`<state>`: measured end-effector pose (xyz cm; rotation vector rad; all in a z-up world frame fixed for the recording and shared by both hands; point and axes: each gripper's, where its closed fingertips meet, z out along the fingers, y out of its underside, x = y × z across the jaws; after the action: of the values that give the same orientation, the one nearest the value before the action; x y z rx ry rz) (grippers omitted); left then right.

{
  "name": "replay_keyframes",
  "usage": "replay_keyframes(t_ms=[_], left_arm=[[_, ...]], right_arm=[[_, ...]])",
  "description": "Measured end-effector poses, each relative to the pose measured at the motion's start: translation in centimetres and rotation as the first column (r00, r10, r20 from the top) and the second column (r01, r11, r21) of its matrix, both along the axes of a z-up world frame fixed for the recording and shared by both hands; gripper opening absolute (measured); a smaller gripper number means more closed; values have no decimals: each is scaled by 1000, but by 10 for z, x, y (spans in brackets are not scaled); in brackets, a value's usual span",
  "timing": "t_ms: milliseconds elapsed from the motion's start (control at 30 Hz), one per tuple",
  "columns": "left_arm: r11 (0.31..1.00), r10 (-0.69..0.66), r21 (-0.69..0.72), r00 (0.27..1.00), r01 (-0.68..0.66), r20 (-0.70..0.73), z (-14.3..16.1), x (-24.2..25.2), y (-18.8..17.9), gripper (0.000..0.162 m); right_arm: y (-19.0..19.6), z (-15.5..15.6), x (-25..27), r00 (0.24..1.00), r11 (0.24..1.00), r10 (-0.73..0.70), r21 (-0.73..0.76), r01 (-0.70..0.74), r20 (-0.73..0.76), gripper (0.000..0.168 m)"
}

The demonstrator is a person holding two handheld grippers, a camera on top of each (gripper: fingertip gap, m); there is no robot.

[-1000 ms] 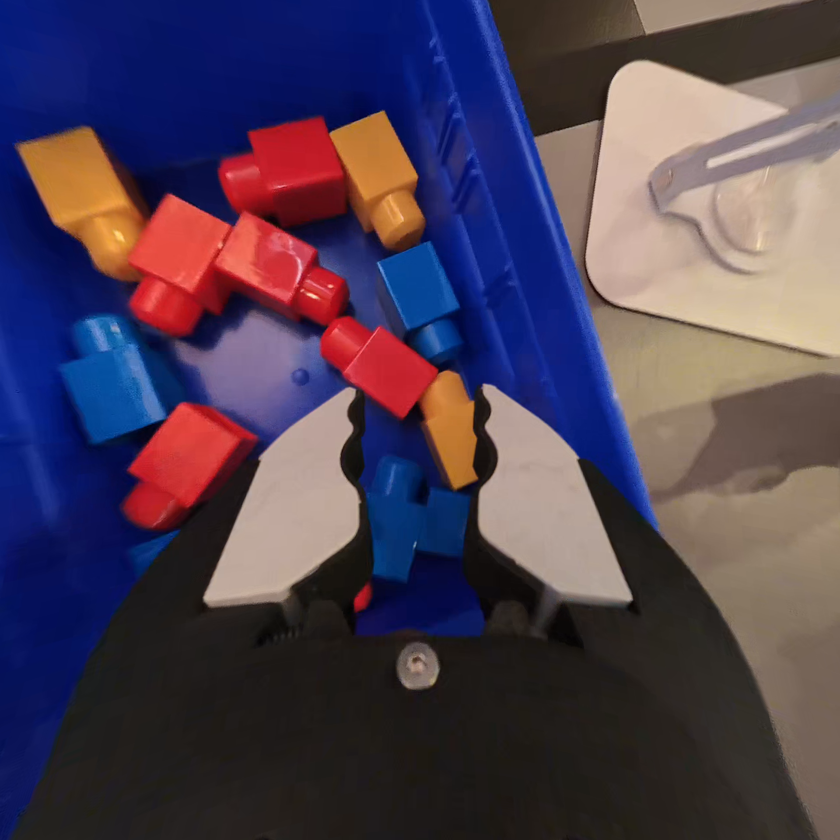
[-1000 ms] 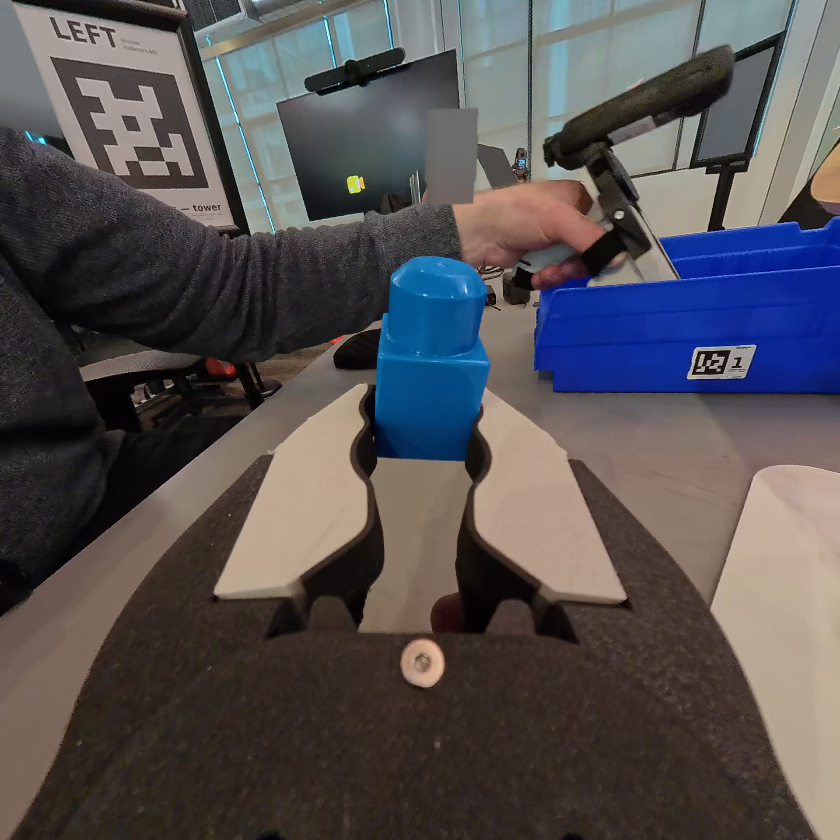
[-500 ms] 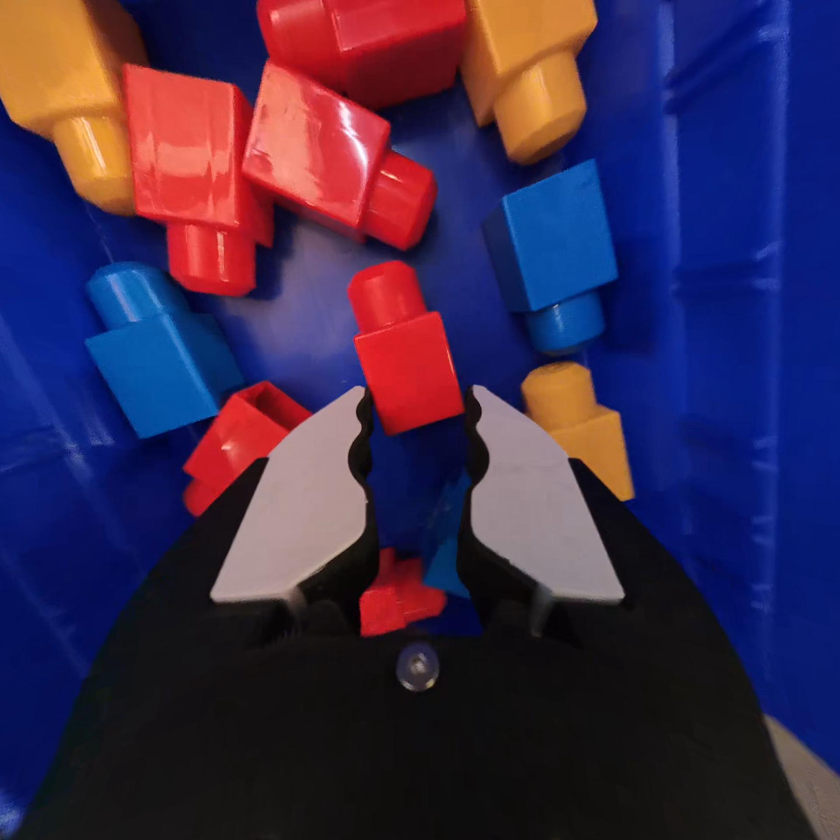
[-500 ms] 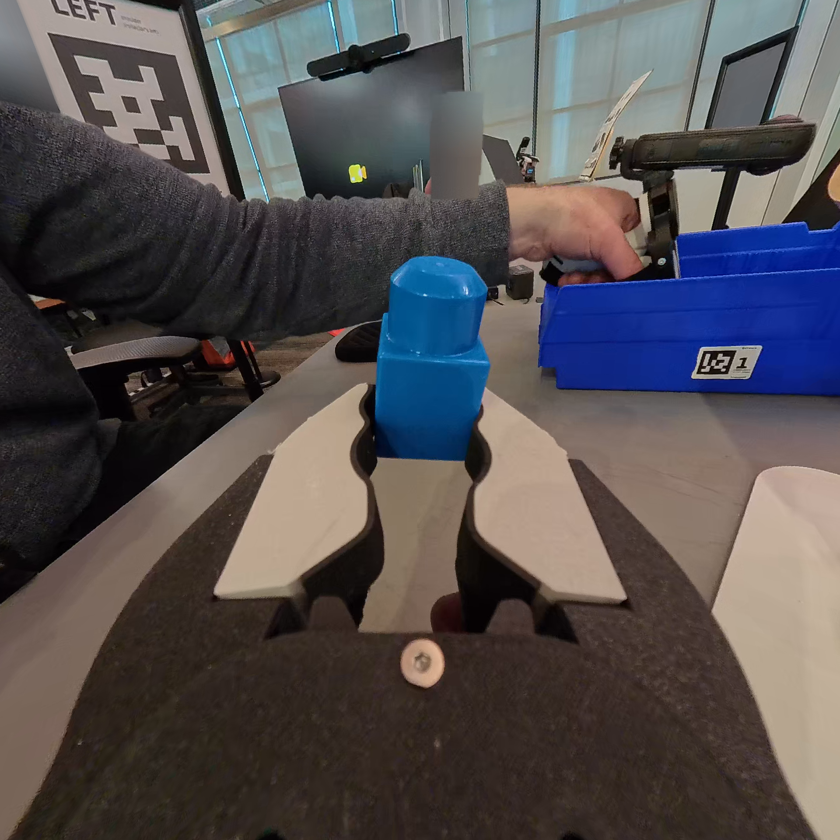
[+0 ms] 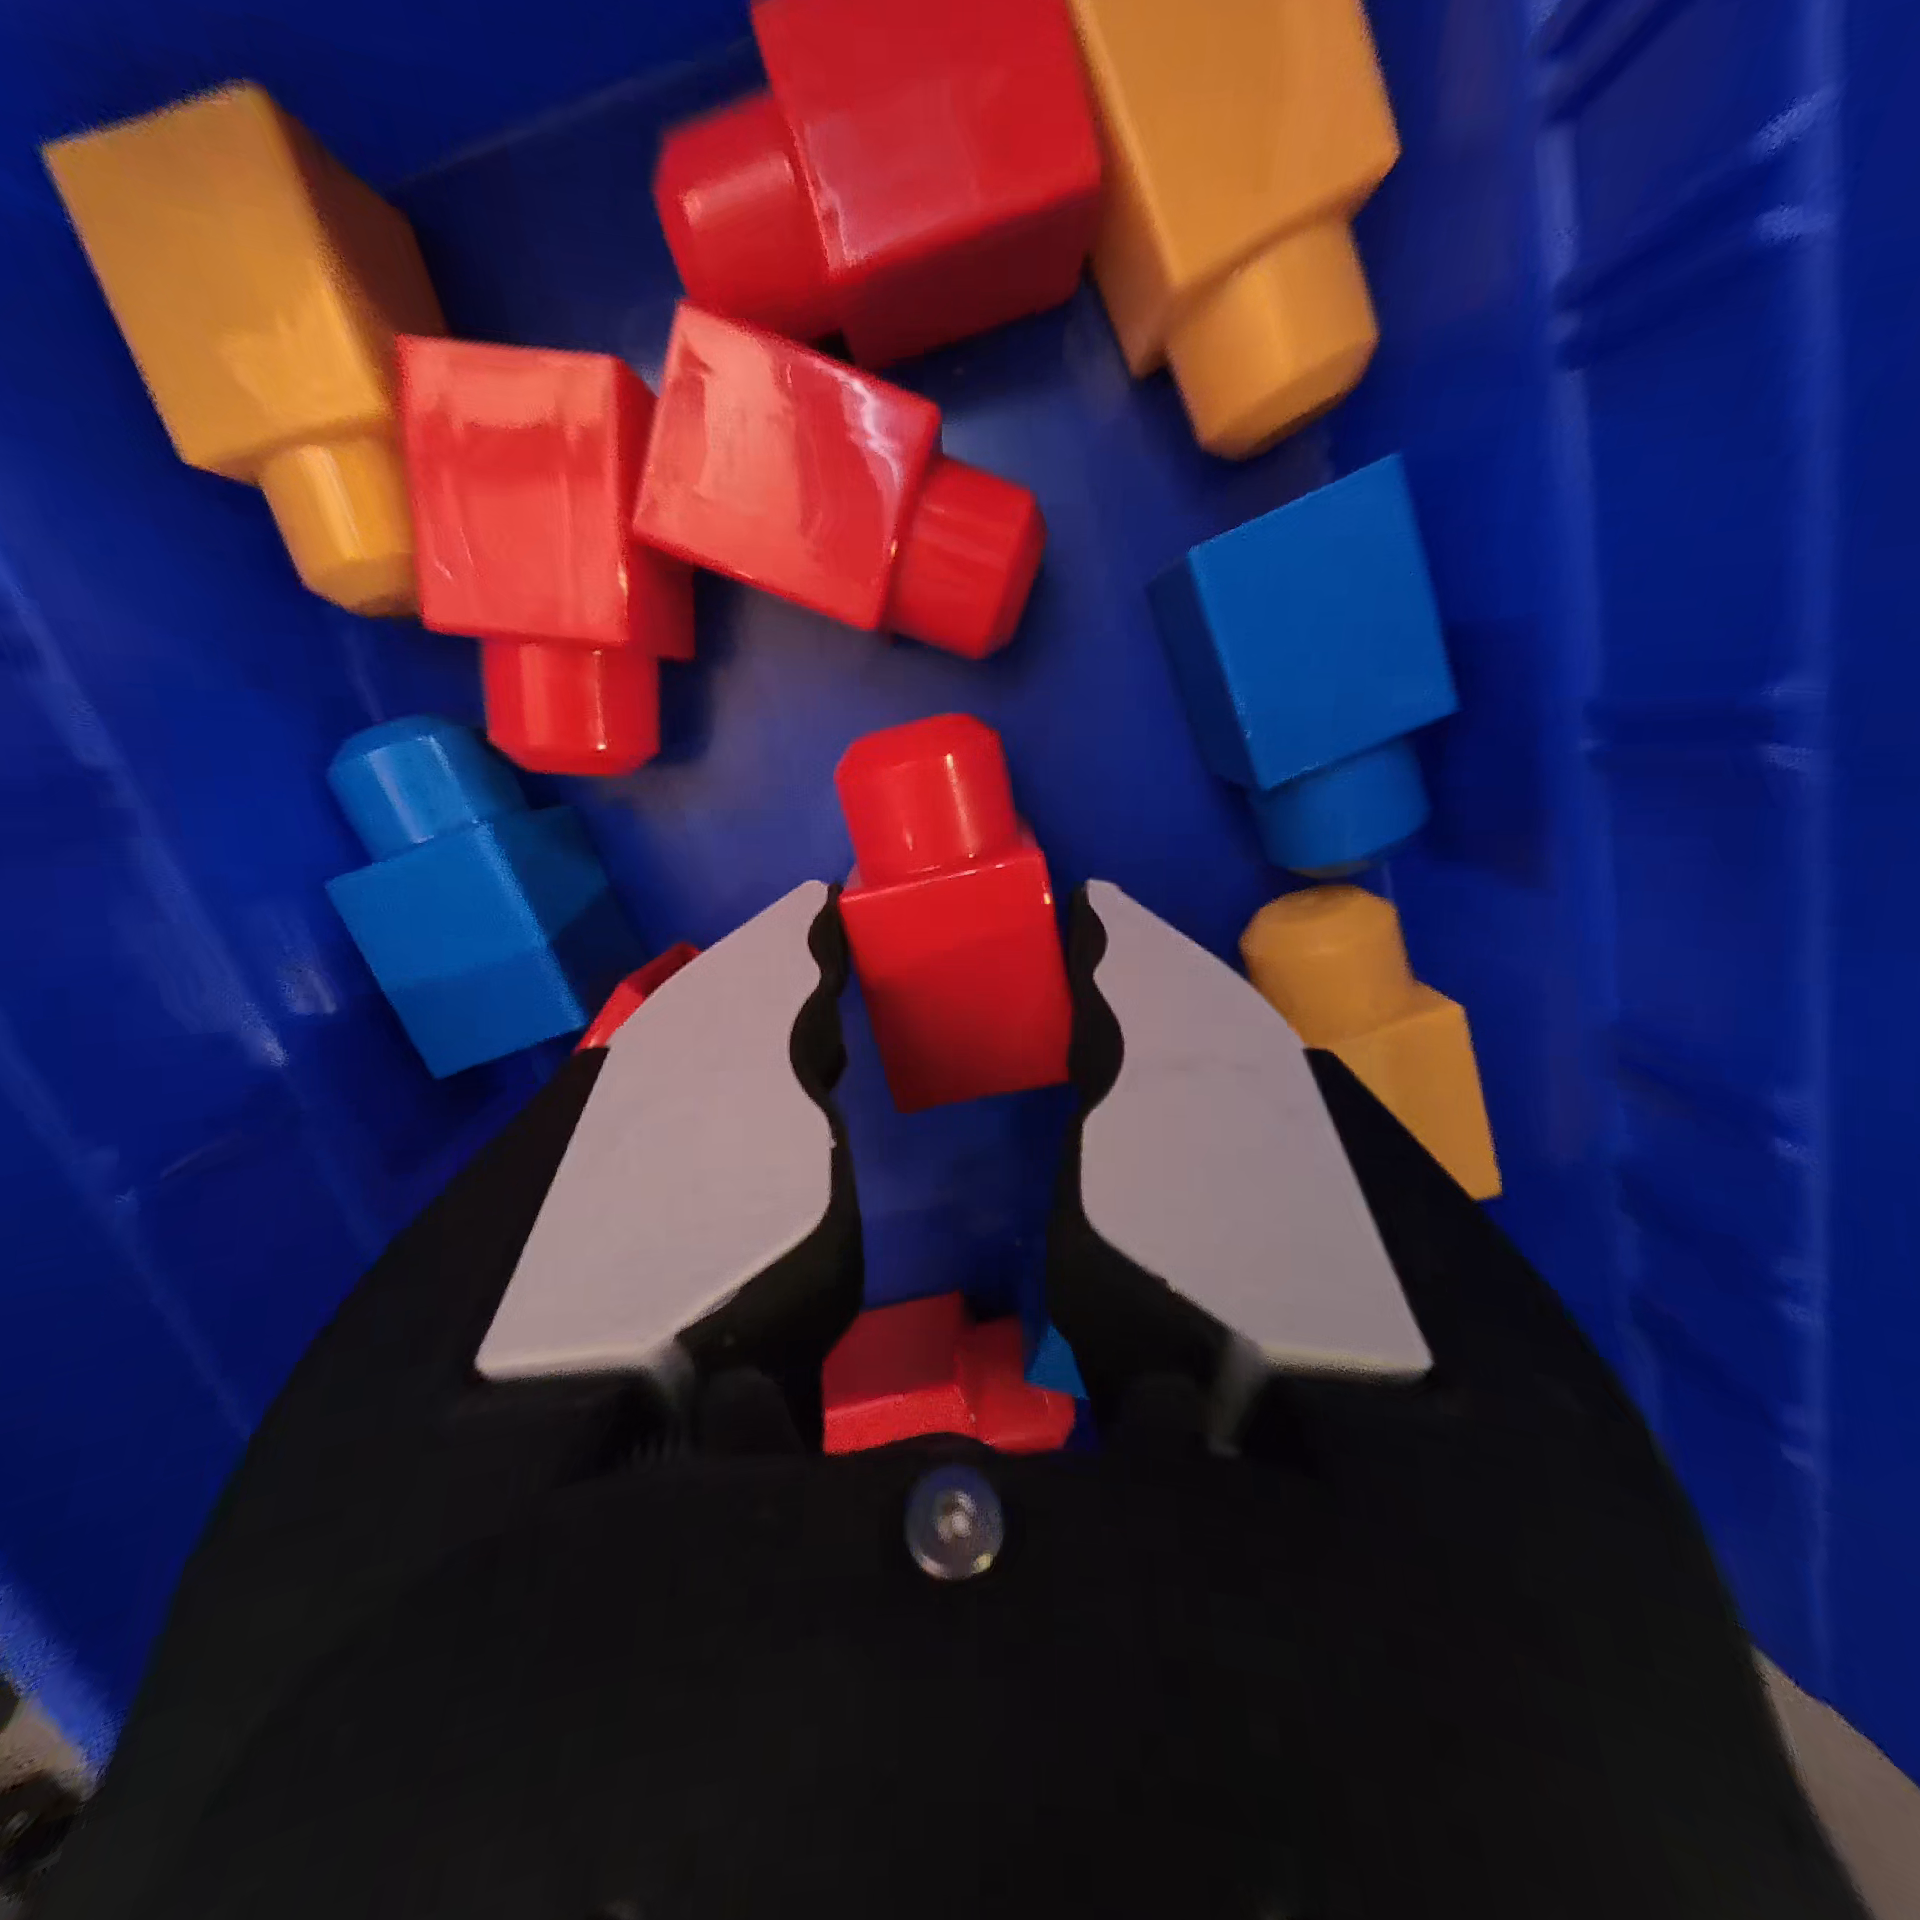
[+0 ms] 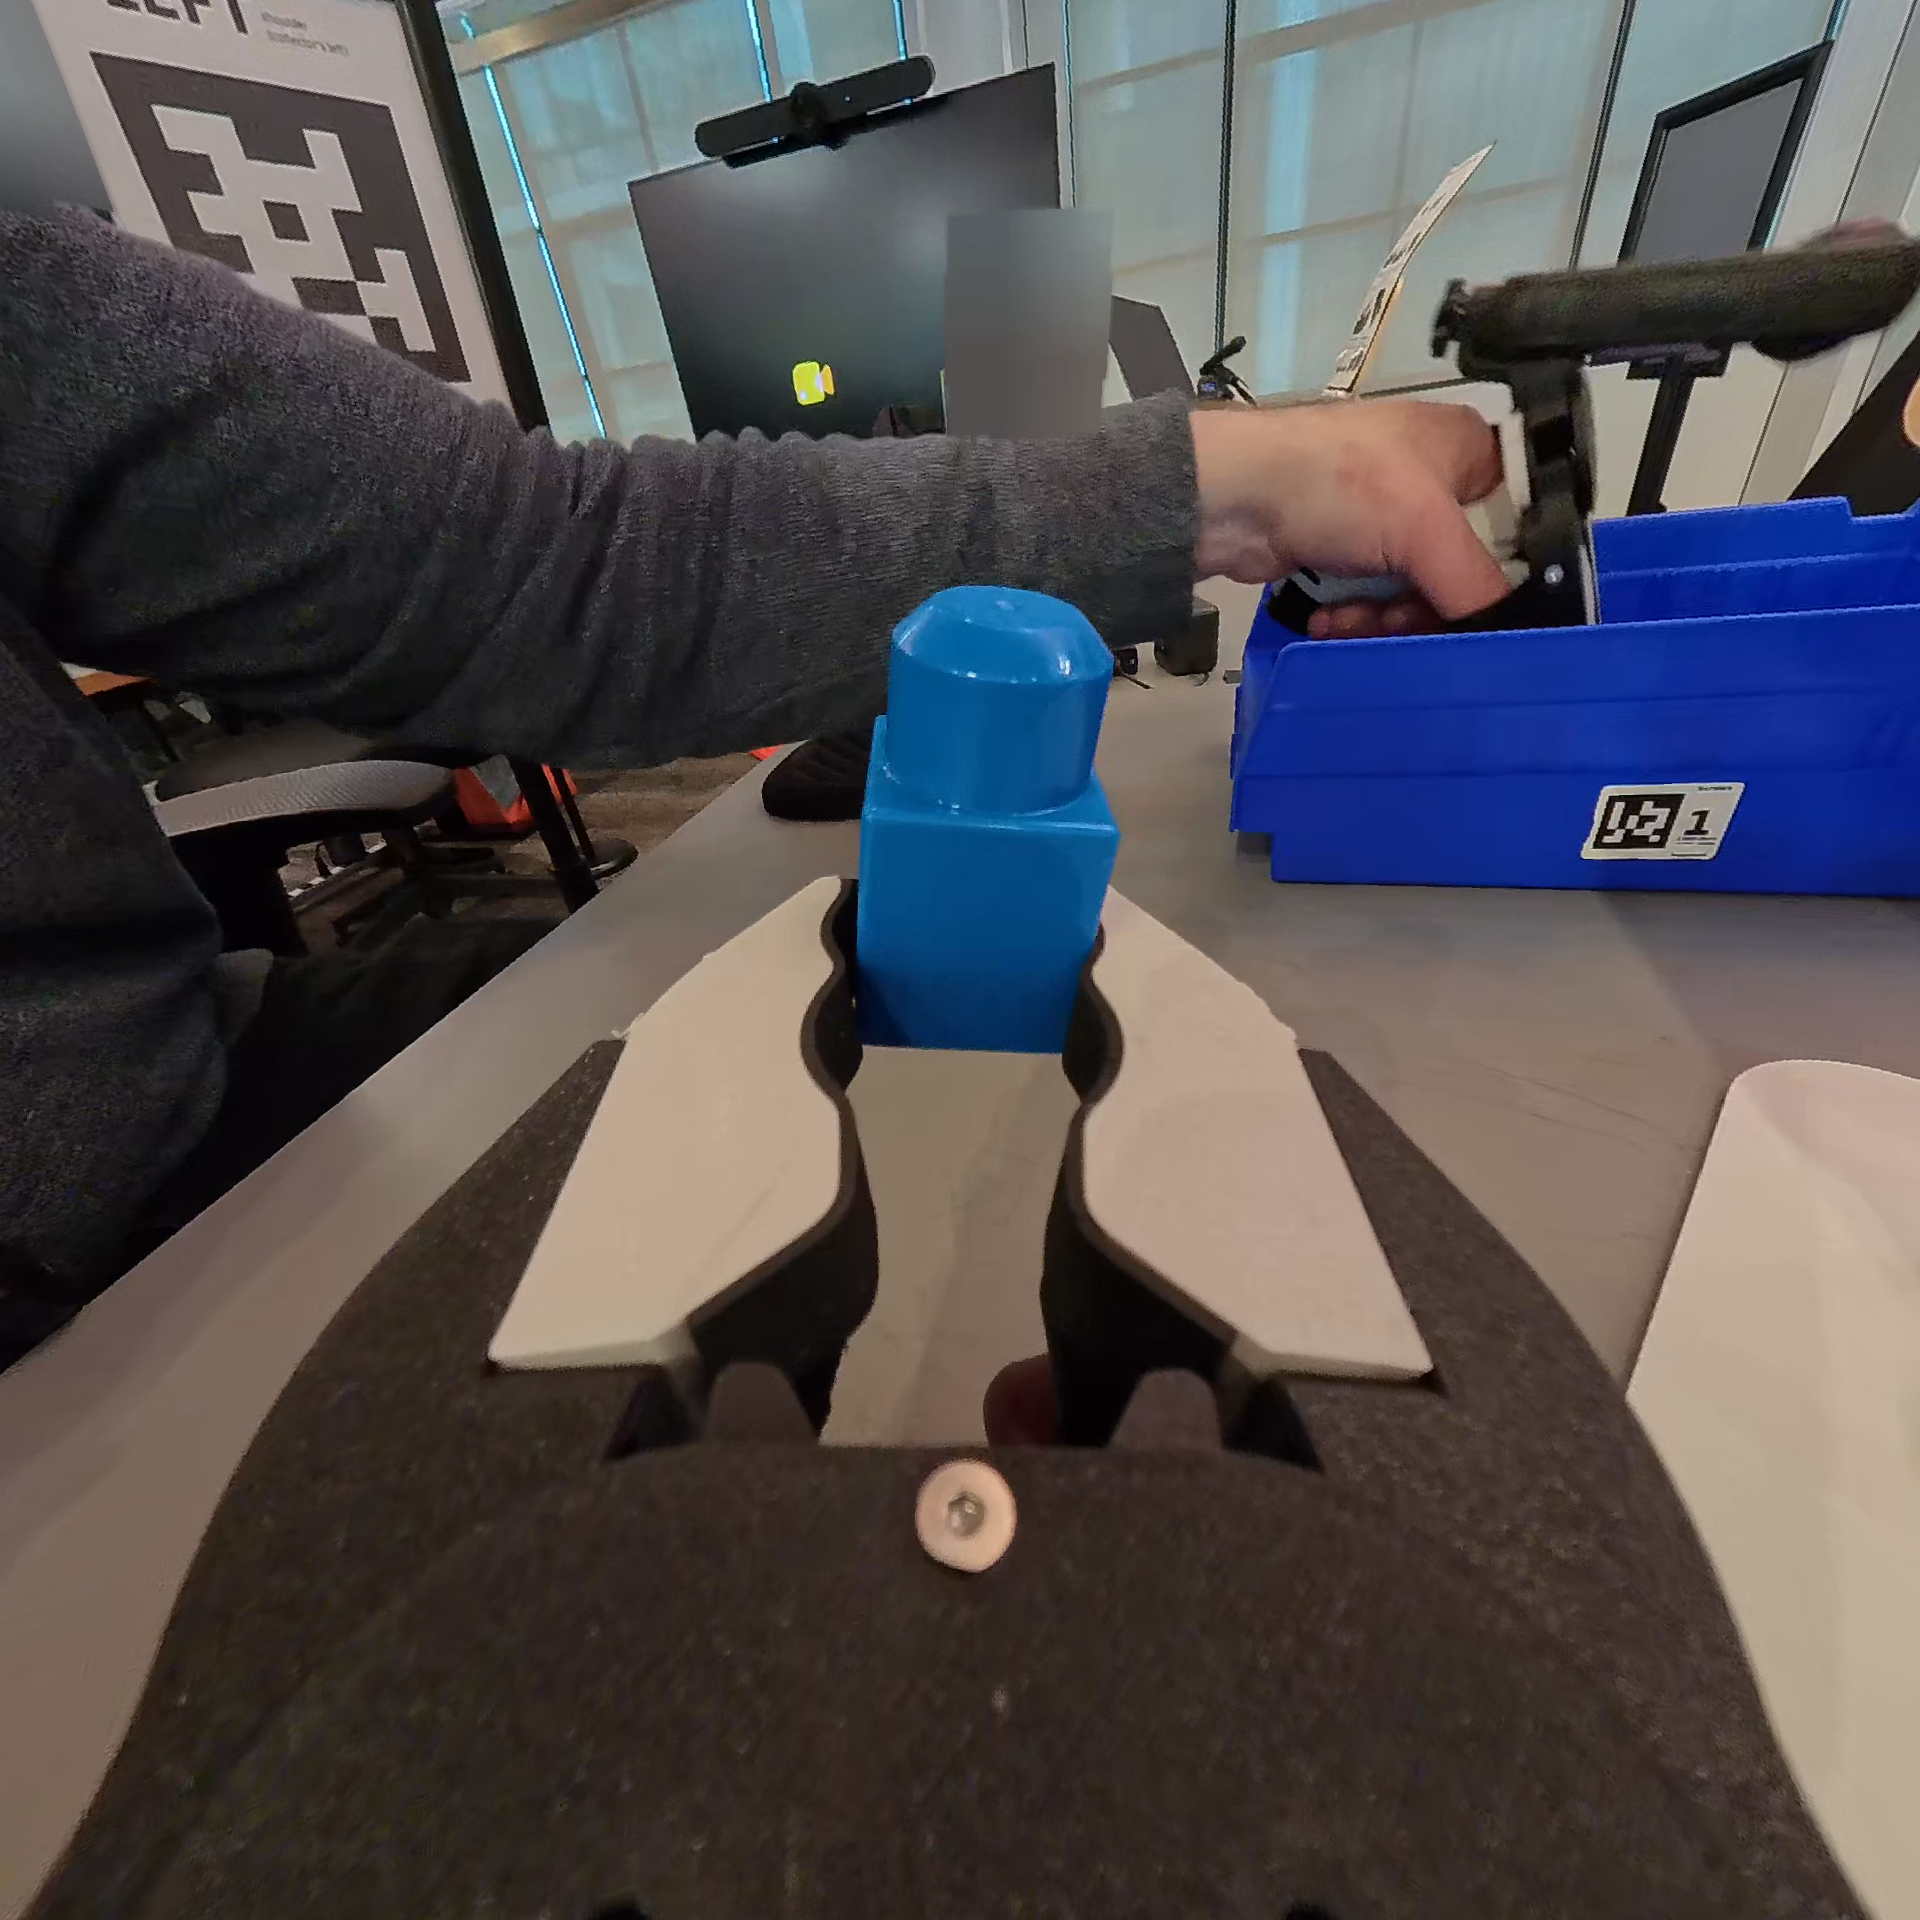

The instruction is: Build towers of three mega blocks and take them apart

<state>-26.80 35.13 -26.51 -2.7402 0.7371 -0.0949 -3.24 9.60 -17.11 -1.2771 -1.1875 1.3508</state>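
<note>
In the left wrist view my left gripper (image 5: 956, 914) is down inside the blue bin (image 5: 1714, 935), open. Its fingers straddle a red block (image 5: 951, 935) that lies on the bin floor, stud pointing away, the pads close to its sides. Several loose red, yellow and blue blocks lie around it. In the right wrist view my right gripper (image 6: 977, 914) is shut on a blue block (image 6: 987, 831), held upright with its stud up over the grey table (image 6: 1455, 1039). The left gripper (image 6: 1548, 499) shows farther off, held by a hand inside the bin (image 6: 1558, 758).
A blue block (image 5: 1309, 644) and a yellow block (image 5: 1371, 1029) lie near the bin's right wall; another blue block (image 5: 457, 894) lies left. A white plate (image 6: 1808, 1351) sits at the table's right. The person's sleeved arm (image 6: 520, 540) reaches across the table. My right fingertips sit around 35 centimetres from my left ones.
My left gripper moved deeper into the bin and forward, so the red block now sits between its fingers. The right gripper held the blue block still.
</note>
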Motion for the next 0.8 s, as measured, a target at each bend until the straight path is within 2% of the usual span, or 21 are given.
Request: replay_keyframes(t_ms=[100,200,300,433,467,567,667,800], left_arm=[[985,18,169,992,-38,121,39,5,-5,40],[922,32,371,975,-113,220,91,7,-26,39],[830,-111,547,929,-110,354,137,46,-68,39],[771,-388,635,750,-55,536,162,135,-138,39],[759,-454,649,677,-46,579,167,157,-154,39],[782,-547,623,511,27,664,161,208,-187,39],[741,-655,668,291,68,697,174,237,-212,38],[705,-706,700,200,112,679,174,251,-222,38]], right_arm=[[3,-4,-3,1000,1000,-13,-15,13,28,36],[6,-9,-7,997,999,-24,-36,26,68,36],[9,-12,-8,995,998,-36,-57,41,88,36],[9,-12,-9,995,998,-39,-54,44,93,36],[9,-13,-9,994,998,-40,-50,45,97,36],[8,-15,-10,993,998,-40,-41,45,114,36],[7,-17,-11,991,998,-39,-42,45,127,36],[8,-16,-10,992,998,-36,-48,42,122,36]])
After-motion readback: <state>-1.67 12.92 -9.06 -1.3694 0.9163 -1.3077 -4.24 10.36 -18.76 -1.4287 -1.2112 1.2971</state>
